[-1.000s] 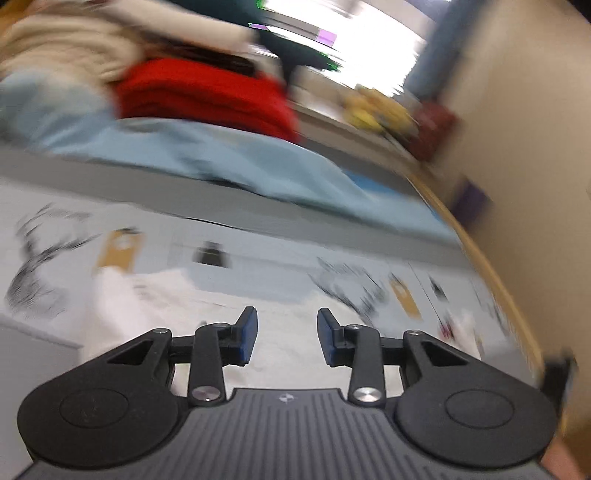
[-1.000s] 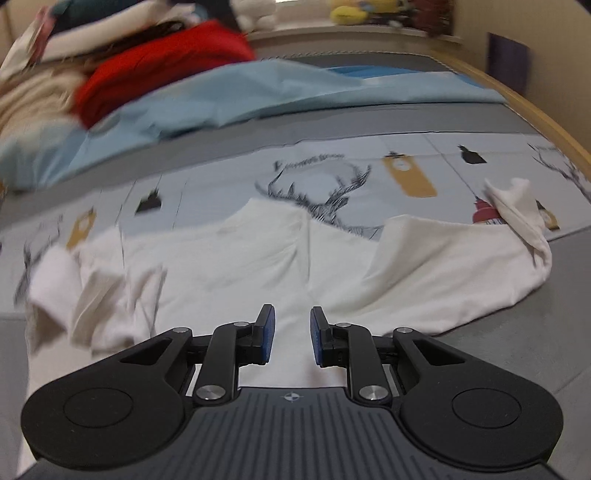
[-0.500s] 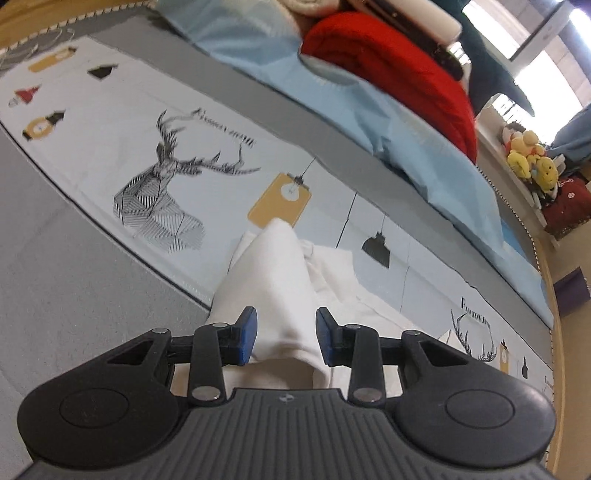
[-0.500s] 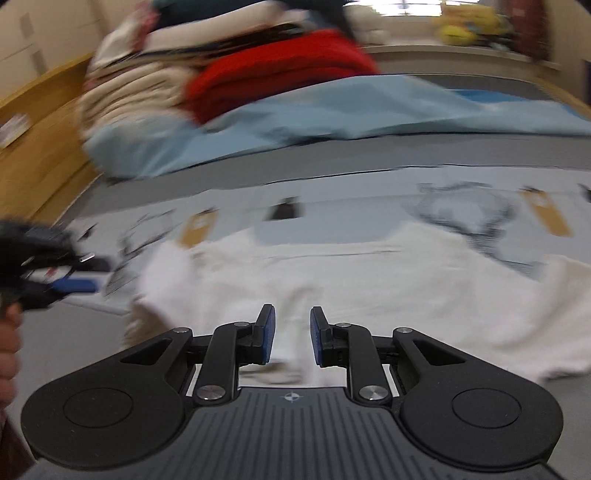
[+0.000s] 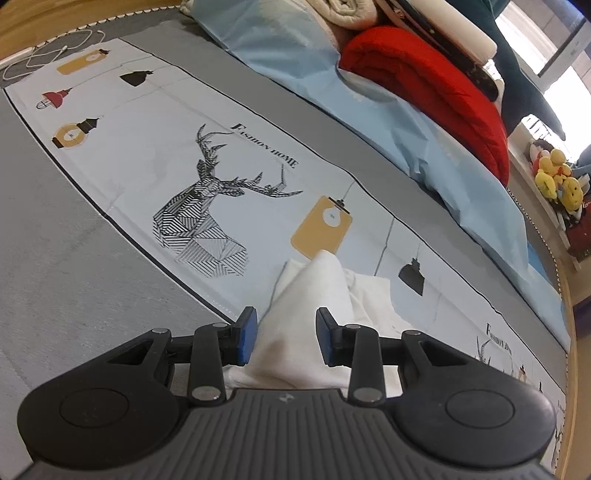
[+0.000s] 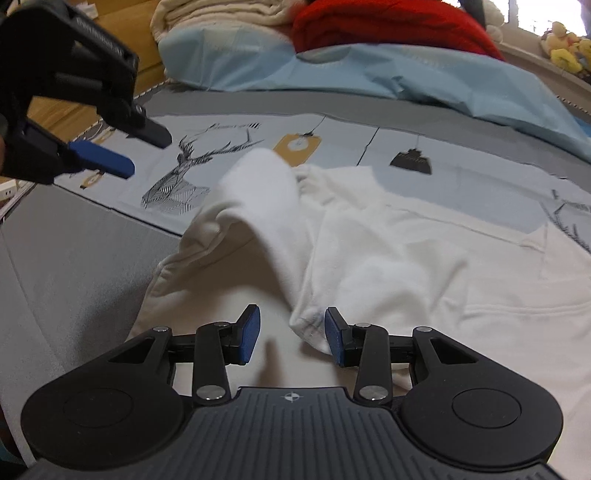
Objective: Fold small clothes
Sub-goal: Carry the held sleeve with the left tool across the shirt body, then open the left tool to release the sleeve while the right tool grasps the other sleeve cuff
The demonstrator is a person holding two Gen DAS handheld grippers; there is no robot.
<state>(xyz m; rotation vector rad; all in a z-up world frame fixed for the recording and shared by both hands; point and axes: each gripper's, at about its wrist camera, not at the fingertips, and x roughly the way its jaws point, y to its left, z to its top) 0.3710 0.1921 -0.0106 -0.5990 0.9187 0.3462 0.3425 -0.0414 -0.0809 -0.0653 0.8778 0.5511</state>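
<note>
A small white garment (image 6: 406, 258) lies spread on the printed mat, with its left sleeve (image 6: 266, 192) humped up in a loose fold. My right gripper (image 6: 291, 328) is low over the garment and its jaws are opening. The sleeve's lower edge lies between the pads, close to the right one, and is not pinched. My left gripper (image 6: 147, 157) hovers above the mat to the sleeve's upper left, open and clear of the cloth. In the left wrist view the left gripper (image 5: 284, 325) frames the white sleeve (image 5: 325, 288) below its spread pads.
The mat (image 5: 110, 155) has a deer print and lamp prints on a grey cover. Behind it lie a light blue sheet (image 5: 424, 140), a red blanket (image 5: 424, 74) and folded cream bedding (image 6: 221, 18). A white cable (image 5: 55, 55) is at the far left corner, yellow plush toys (image 5: 554, 177) at the right.
The right gripper has slid left along the garment to the sleeve's edge and its jaws have widened. The left gripper has swung over to the sleeve end and stays open.
</note>
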